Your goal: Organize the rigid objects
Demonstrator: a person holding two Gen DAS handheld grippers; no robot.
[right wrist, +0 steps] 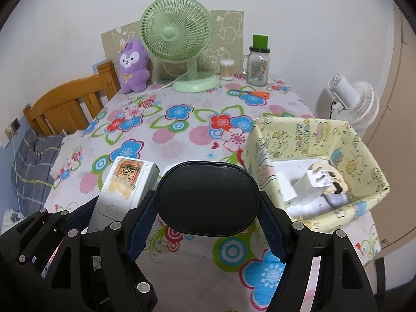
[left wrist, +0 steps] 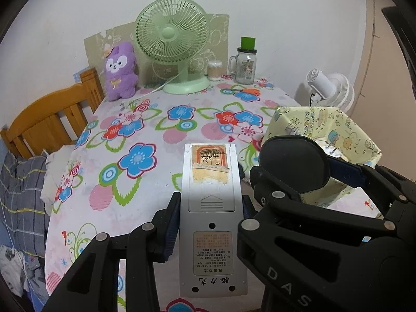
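My left gripper [left wrist: 211, 221] is shut on a grey-white remote control [left wrist: 212, 208], held back side up above the floral tablecloth; the remote also shows in the right wrist view [right wrist: 124, 187]. My right gripper [right wrist: 208, 208] is shut on a black oval case [right wrist: 208, 197], held above the table just right of the remote; the case also shows in the left wrist view [left wrist: 293, 163]. A yellow cartoon-print box [right wrist: 364, 153] stands at the right, holding a white charger plug [right wrist: 314, 182] and other small items.
A green desk fan [right wrist: 179, 41], purple plush toy [right wrist: 132, 65], cotton swab tub [right wrist: 226, 69] and glass mug with green lid [right wrist: 257, 62] line the far edge. A wooden chair [right wrist: 70, 104] stands left, a white fan [right wrist: 356, 98] right.
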